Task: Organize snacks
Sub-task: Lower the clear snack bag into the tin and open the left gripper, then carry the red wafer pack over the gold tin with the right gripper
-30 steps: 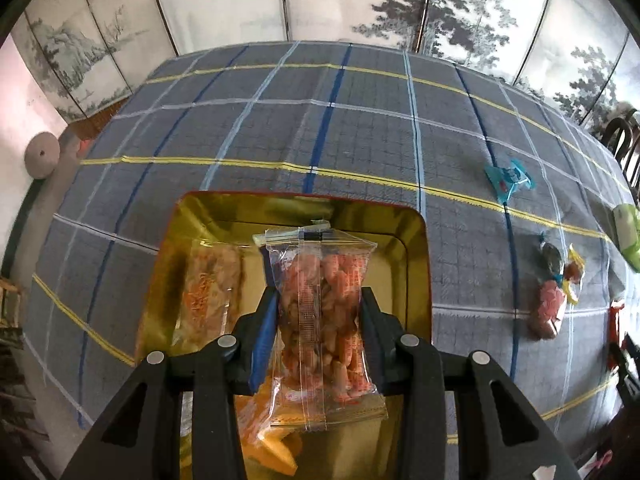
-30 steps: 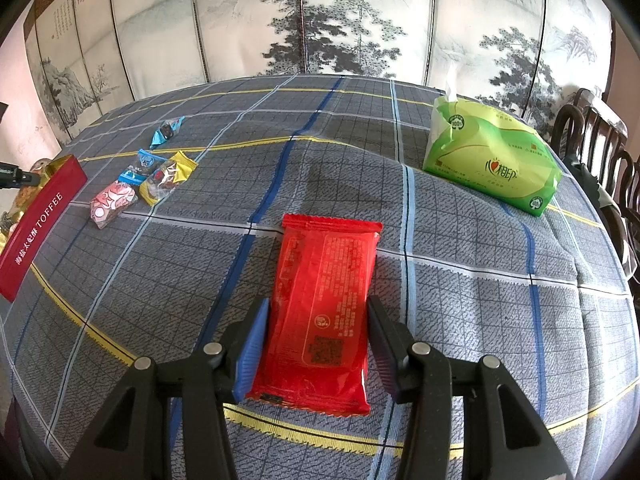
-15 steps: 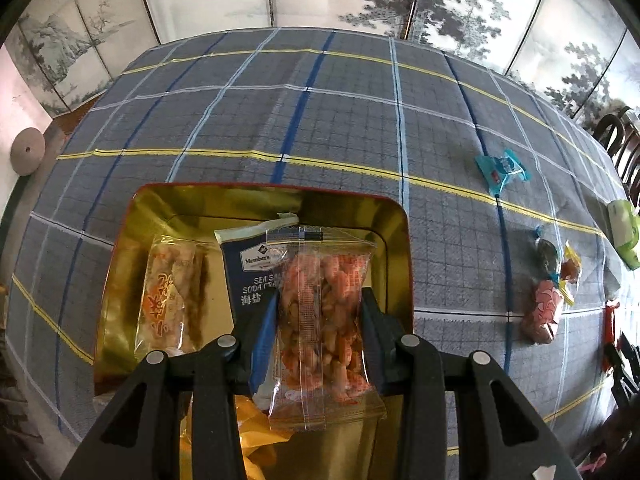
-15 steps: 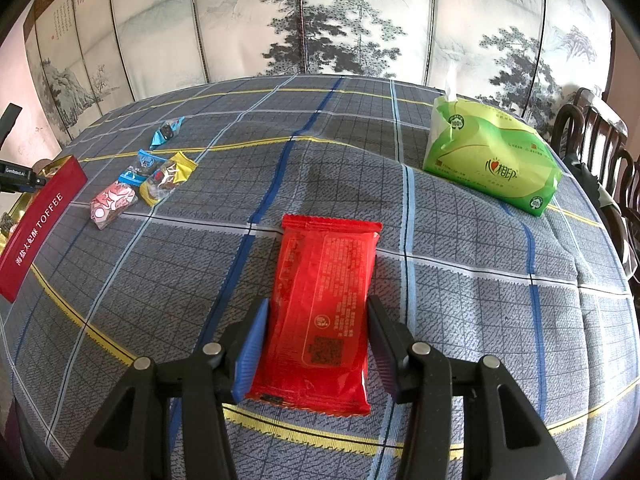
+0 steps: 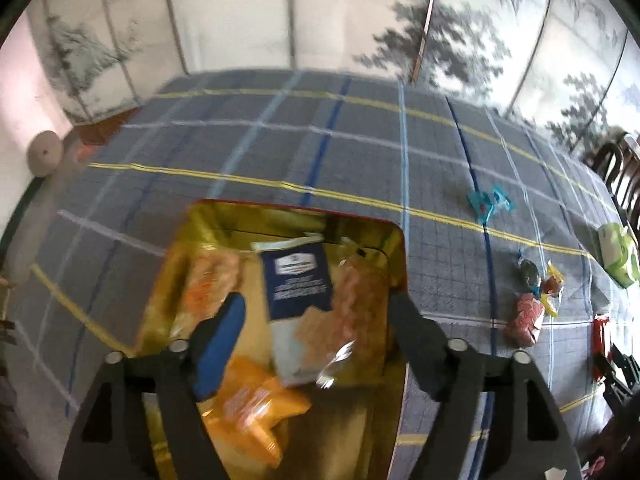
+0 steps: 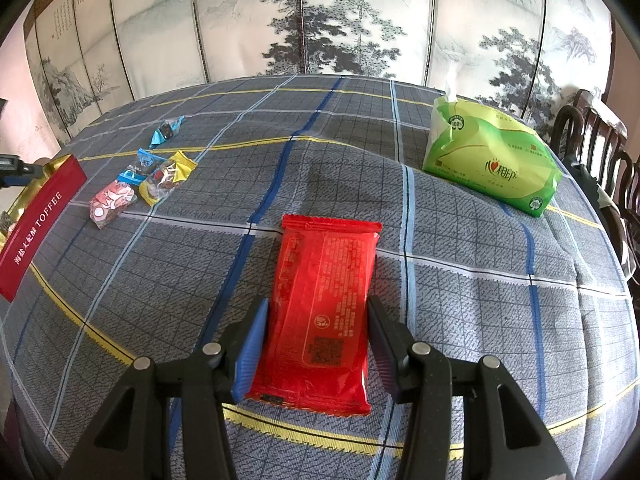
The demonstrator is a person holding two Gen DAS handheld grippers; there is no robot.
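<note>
Snacks lie in two places: several packets in the gold tin [image 5: 224, 224] and the rest out on the checked worktop [image 6: 460, 240]. The left gripper [image 5: 314, 320] hangs over the tin, angled down into it, its fingers spread wide and grasping nothing. Between them and below lie a dark blue cracker pack [image 5: 298, 280], a clear bag [image 5: 360, 304] of orange pieces lying against its right edge, an orange packet [image 5: 256, 404] nearer the camera, and a pale packet [image 5: 212, 284] at the tin's left side. This view is smeared by motion, so the printing and the packet edges are hard to read, and the tin's near end is hidden behind the gripper body.

The right gripper [image 6: 318, 340] sits low and level over the worktop, fingers parted on either side of a red packet [image 6: 324, 304] lying flat. The blue pad is just beside the packet's left edge; I cannot tell whether either pad presses it.

Only the right view shows the tin's red outer wall [image 6: 38, 224] lettered TOFFEE, cut off at the left edge, and the green tissue pack [image 6: 492, 160] whole. Both views show the small sweets [image 6: 136, 184] in a cluster, with a blue sweet [image 6: 166, 131] apart.
</note>
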